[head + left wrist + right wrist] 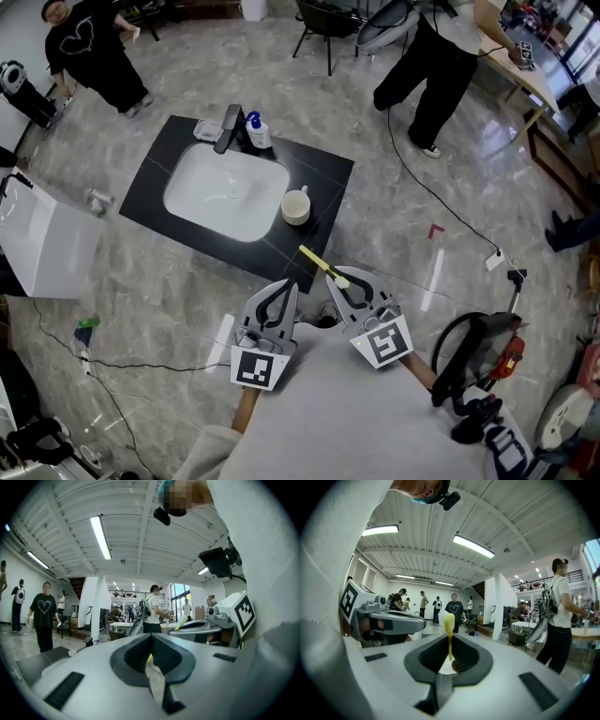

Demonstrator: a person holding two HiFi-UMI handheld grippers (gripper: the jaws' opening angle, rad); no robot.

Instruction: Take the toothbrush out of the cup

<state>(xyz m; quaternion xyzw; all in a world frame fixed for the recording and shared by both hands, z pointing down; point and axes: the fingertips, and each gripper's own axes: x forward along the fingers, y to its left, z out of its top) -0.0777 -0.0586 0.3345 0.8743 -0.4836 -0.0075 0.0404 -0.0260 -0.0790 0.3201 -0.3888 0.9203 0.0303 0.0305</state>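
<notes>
A yellow toothbrush (322, 263) sticks out up-left from my right gripper (337, 279), which is shut on its handle. In the right gripper view the toothbrush (449, 627) stands upright between the dark pads (461, 660). The cream cup (295, 206) stands on the black counter (323, 169) to the right of the basin, apart from the brush and beyond its tip. My left gripper (289, 283) hovers just left of the right one, jaws shut with nothing between them. From the left gripper view the pads (136, 656) meet, and the right gripper (201, 626) sits to the right.
A white basin (225, 192) is set in the counter, with a dark faucet (228, 128) and a soap bottle (258, 131) behind it. A white box (42, 239) stands at the left. Cables cross the floor, and people stand at the back.
</notes>
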